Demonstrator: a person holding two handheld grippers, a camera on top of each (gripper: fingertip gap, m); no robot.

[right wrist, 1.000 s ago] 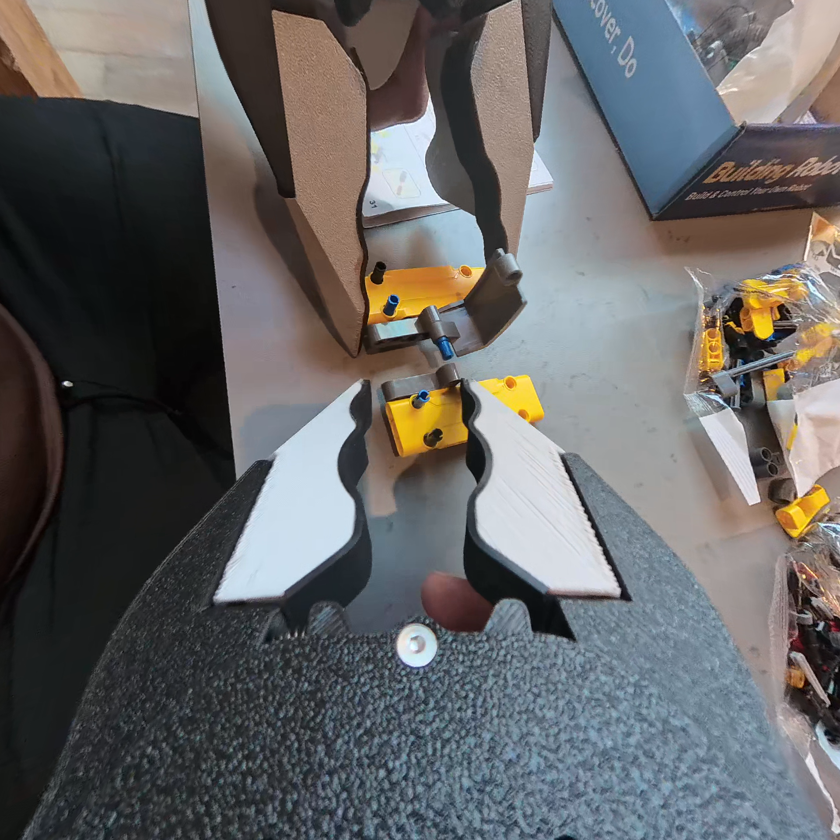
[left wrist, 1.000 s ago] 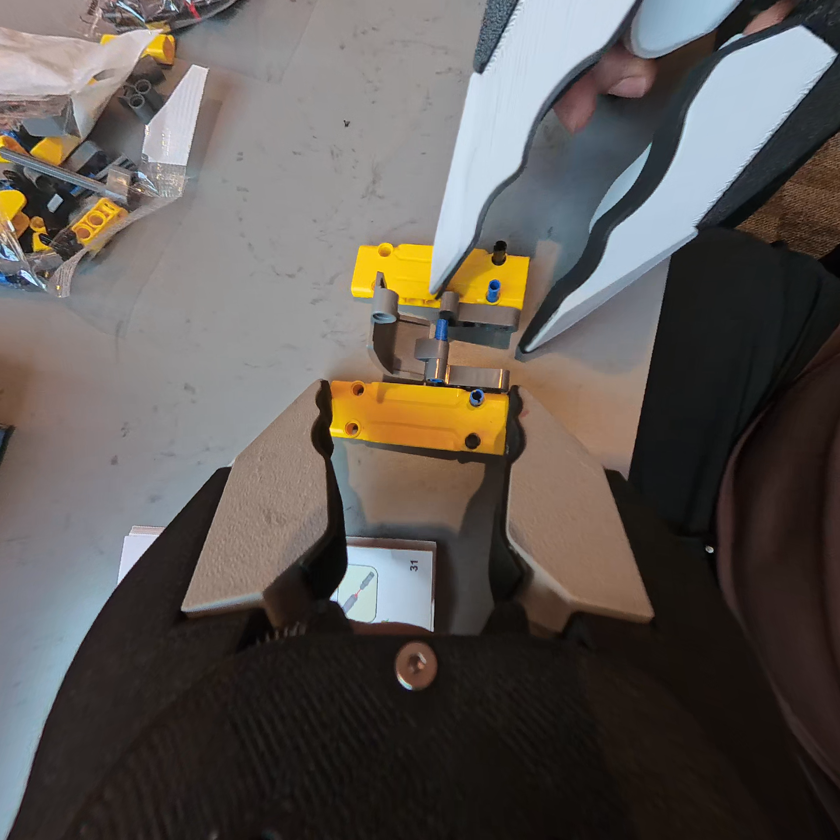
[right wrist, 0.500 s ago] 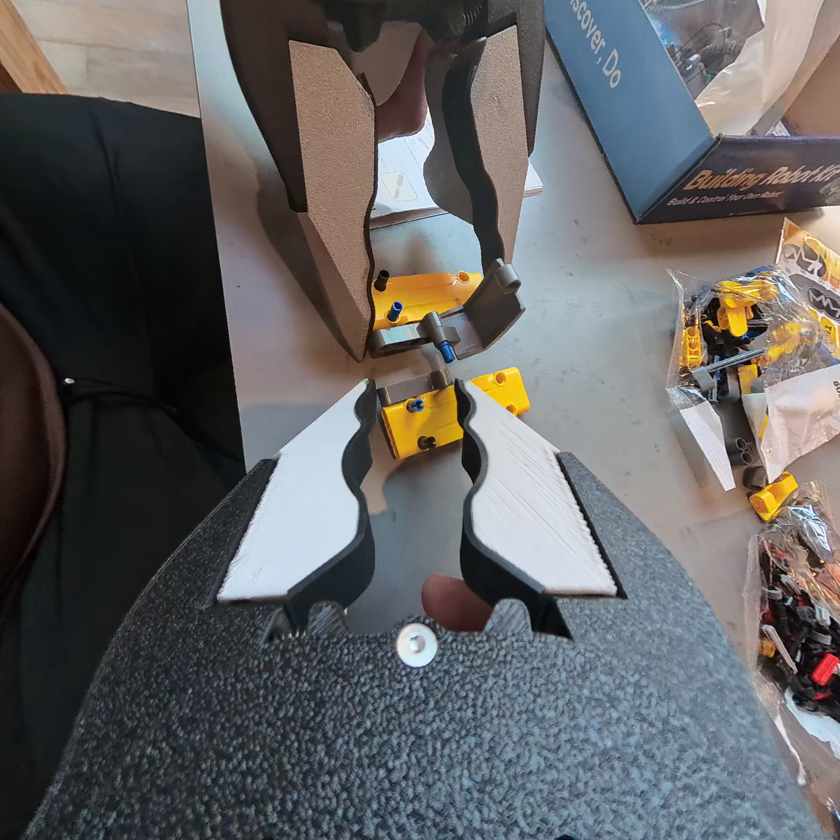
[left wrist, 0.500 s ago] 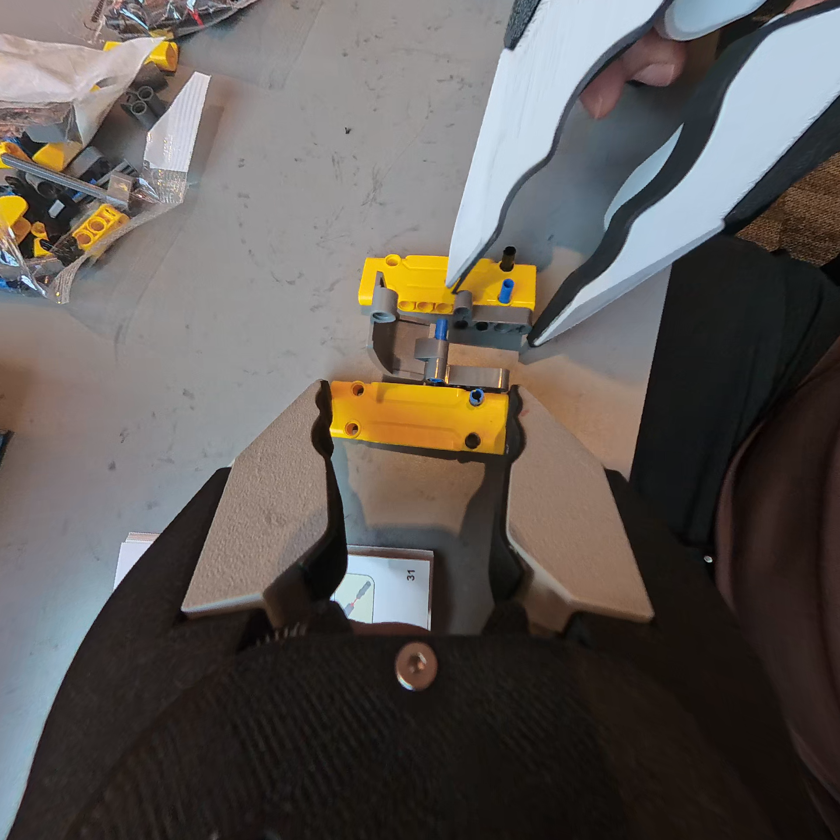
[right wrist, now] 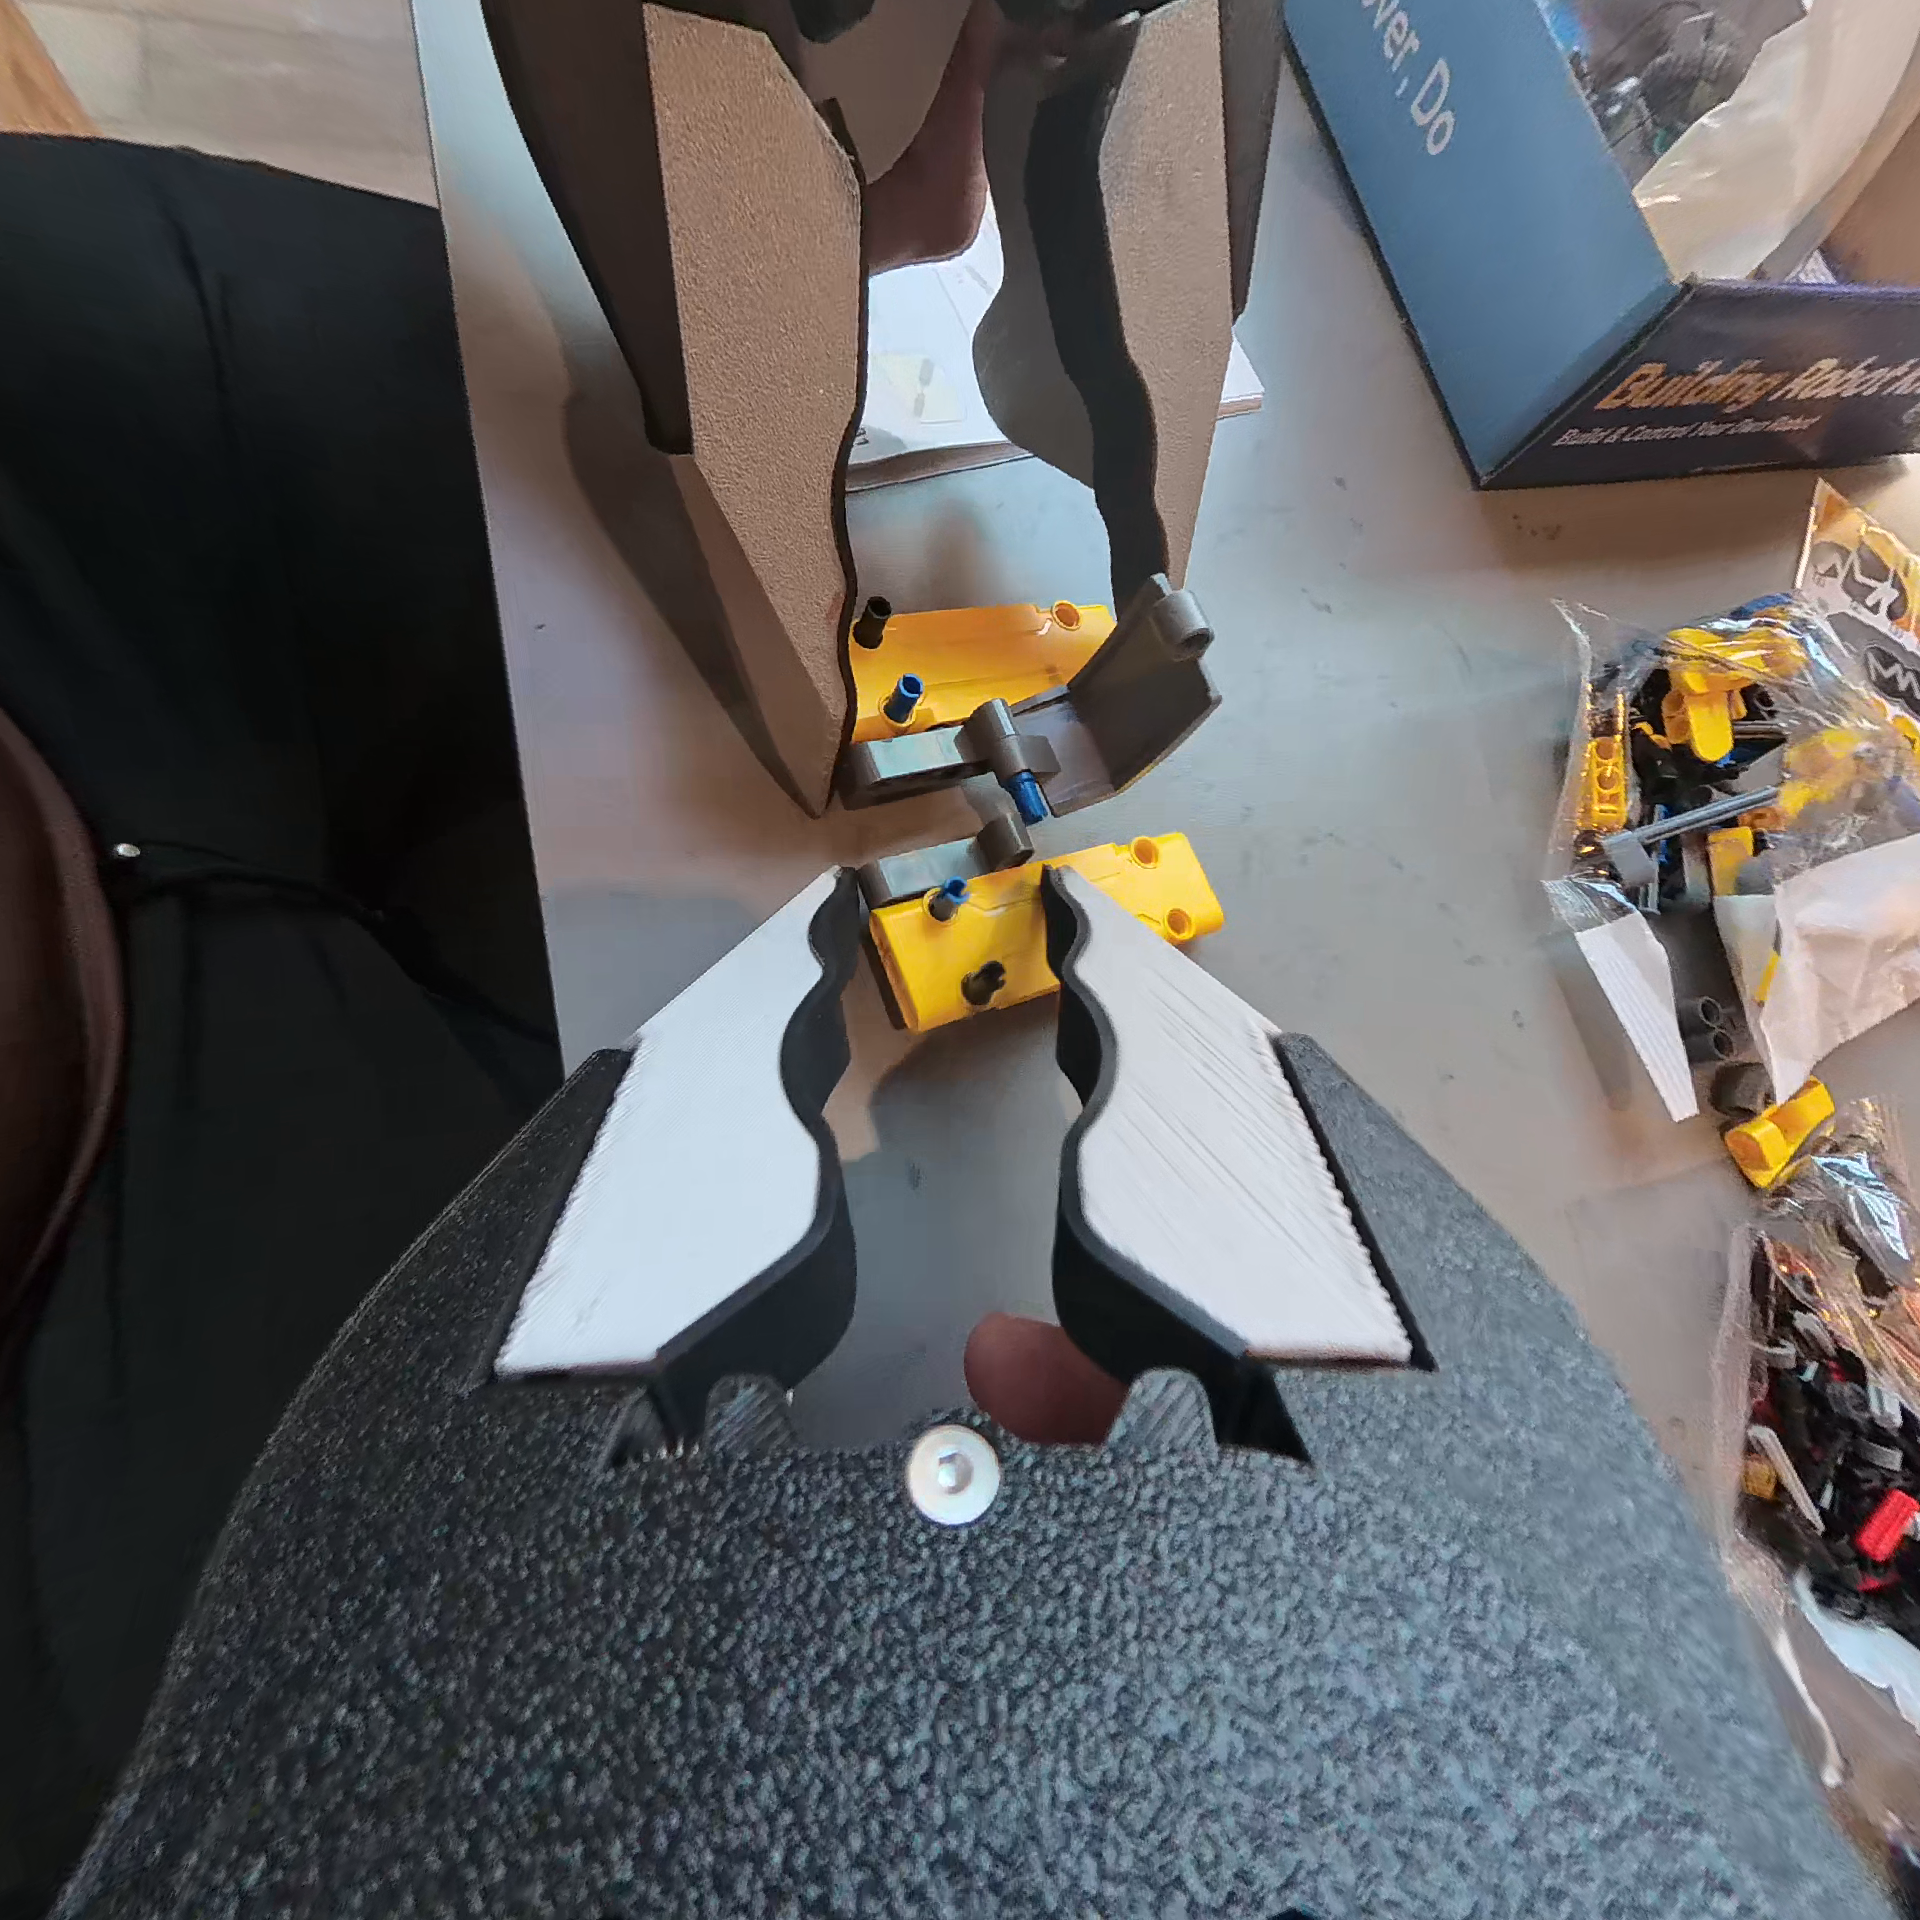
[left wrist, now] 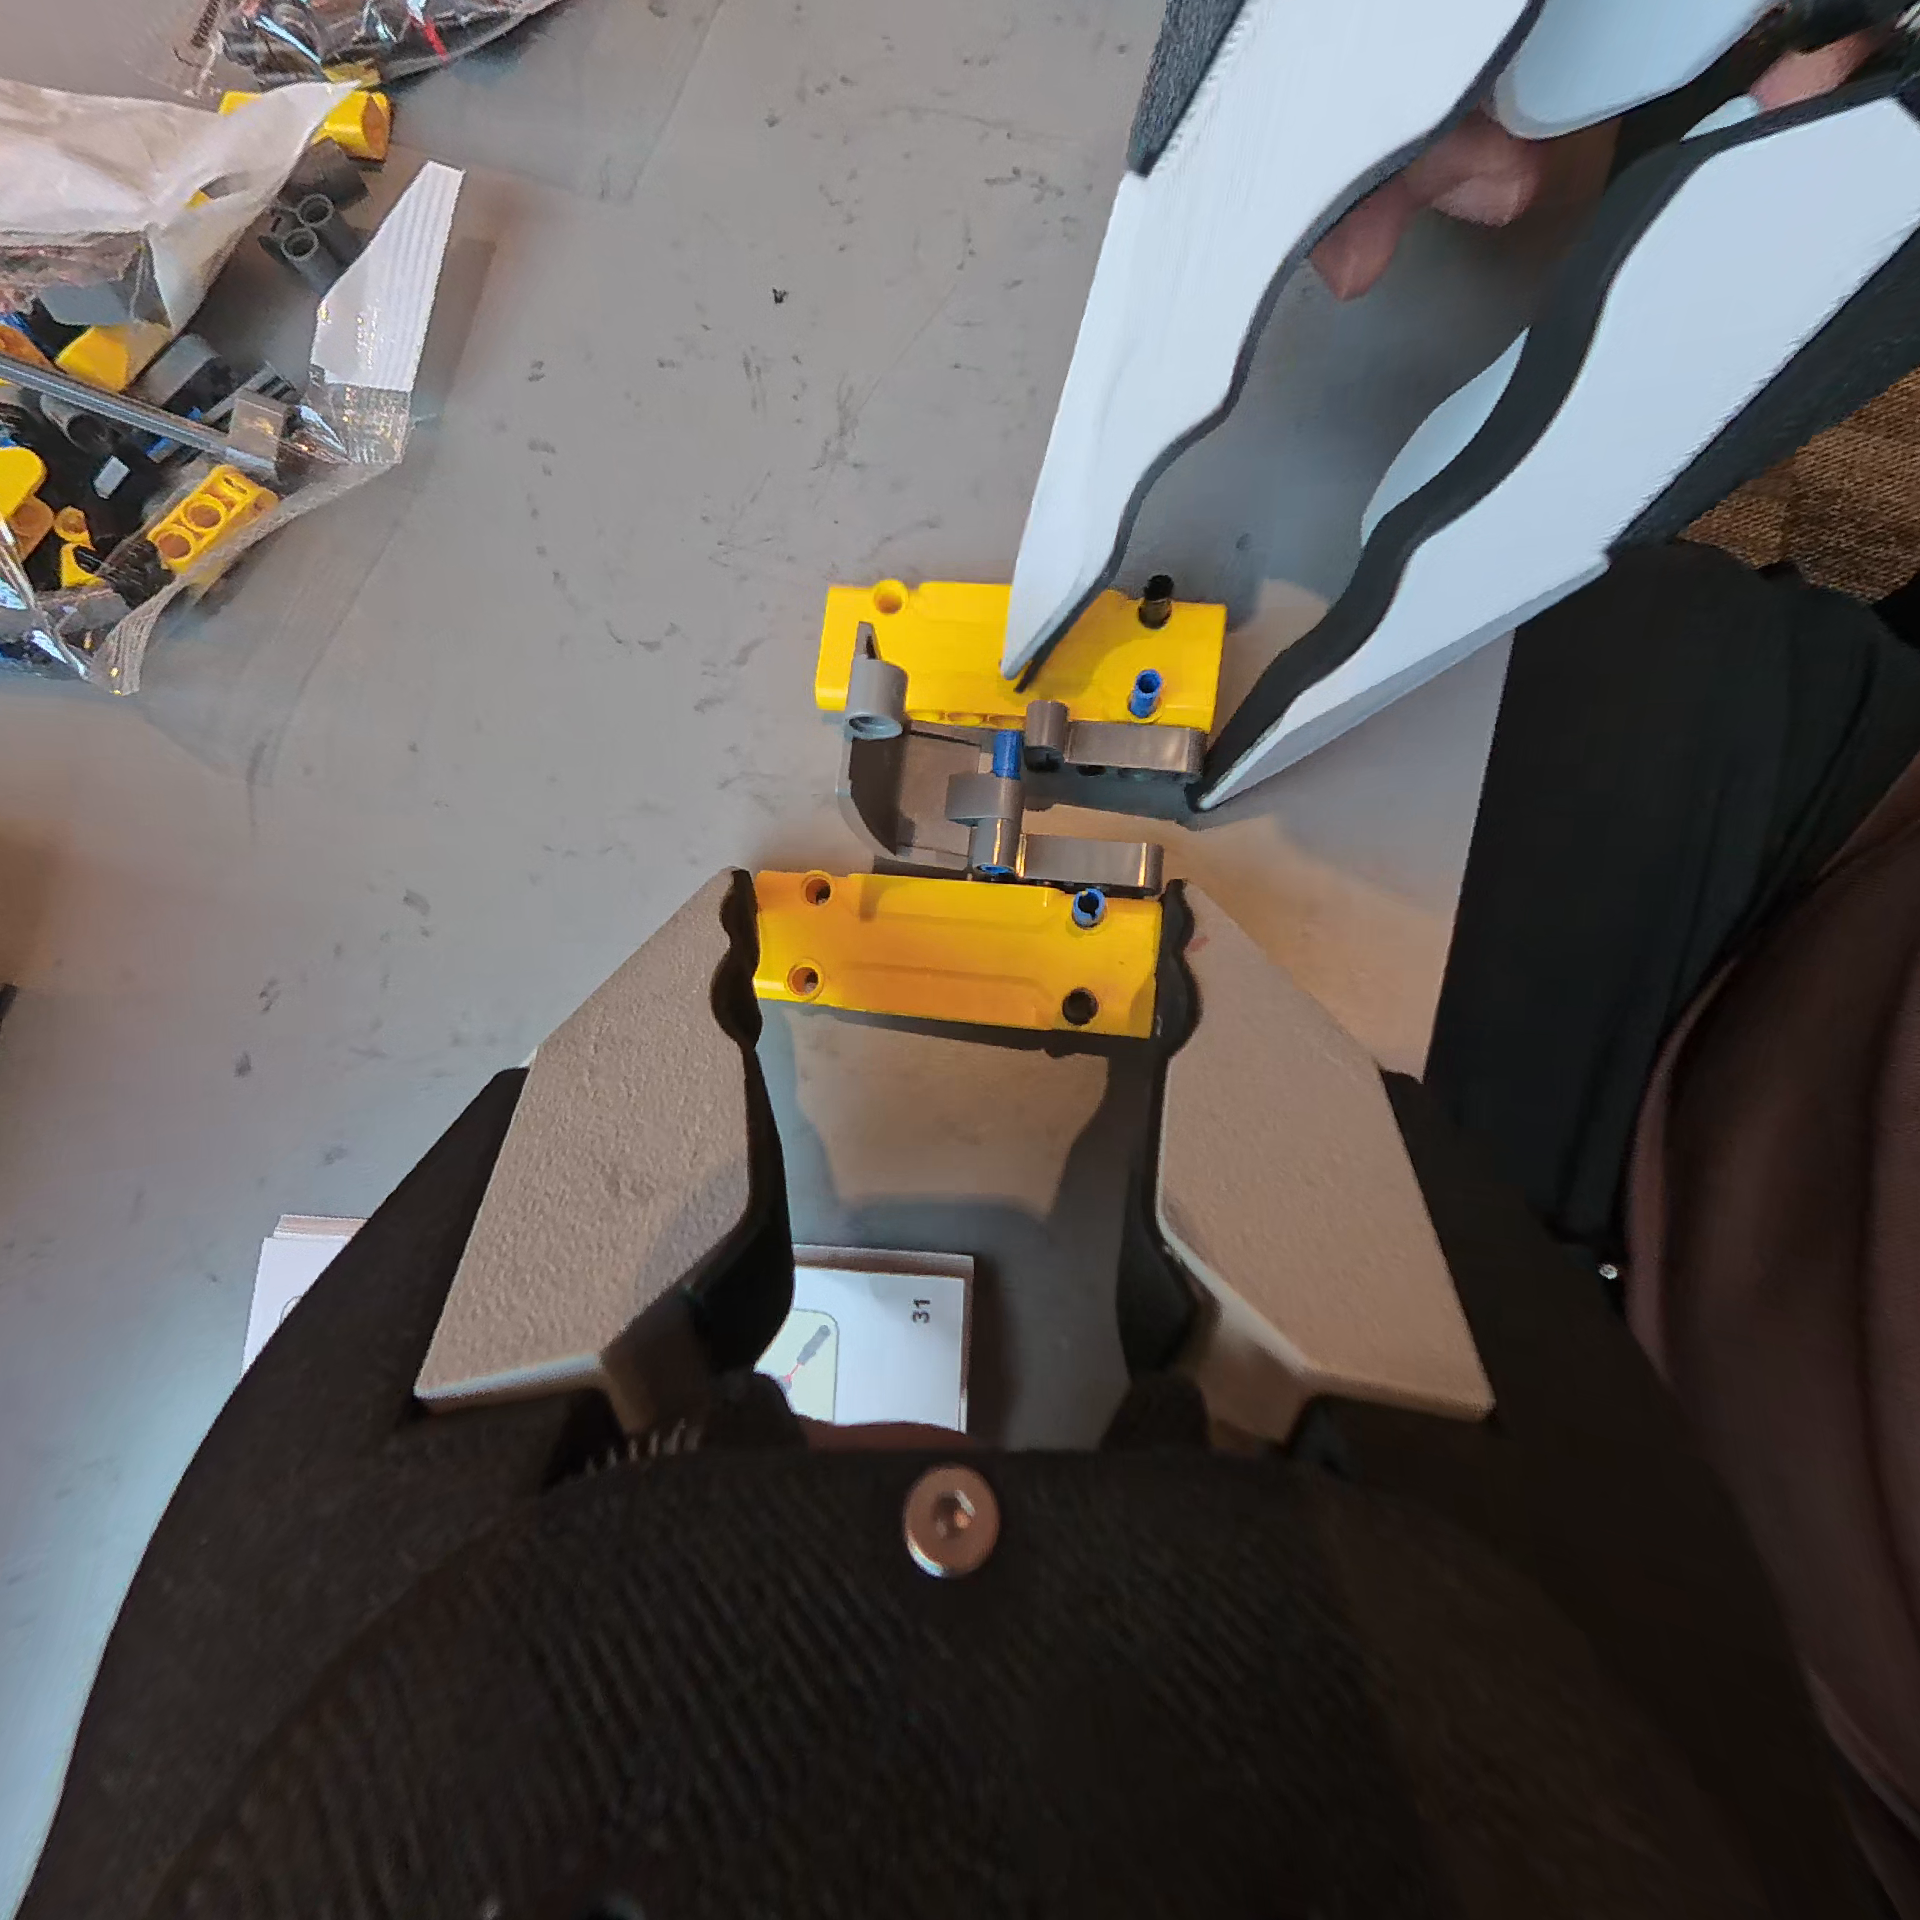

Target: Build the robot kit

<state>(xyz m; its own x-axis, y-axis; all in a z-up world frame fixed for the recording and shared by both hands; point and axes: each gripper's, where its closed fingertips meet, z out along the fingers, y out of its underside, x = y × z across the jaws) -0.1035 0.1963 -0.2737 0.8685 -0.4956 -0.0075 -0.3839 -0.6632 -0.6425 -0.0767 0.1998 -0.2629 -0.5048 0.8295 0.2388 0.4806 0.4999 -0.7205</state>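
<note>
Two yellow panels joined by grey link pieces [left wrist: 935, 790] with blue pins lie on the grey table [left wrist: 571, 623]. My left gripper [left wrist: 956, 904], with tan fingers, is shut on the ends of one yellow panel [left wrist: 935, 966]. My right gripper [left wrist: 1110, 736], with white fingers, straddles the pinned end of the other yellow panel [left wrist: 935, 644]. One of its fingertips rests on that panel's top and the other stands by the grey beam's end. In the right wrist view, the right gripper [right wrist: 948, 883] stands over its panel [right wrist: 956, 956], and the left gripper [right wrist: 987, 696] holds the farther one [right wrist: 977, 644].
Clear bags of loose yellow, black and grey parts lie at one side [left wrist: 135, 416] [right wrist: 1714, 831]. A blue box [right wrist: 1507, 260] stands beyond them. An instruction booklet [left wrist: 894, 1340] lies under the left gripper. A person's dark clothing [left wrist: 1662, 831] borders the table edge.
The right gripper's fingers have closed a little about the end of its yellow panel. The left gripper and its panel have stayed almost still.
</note>
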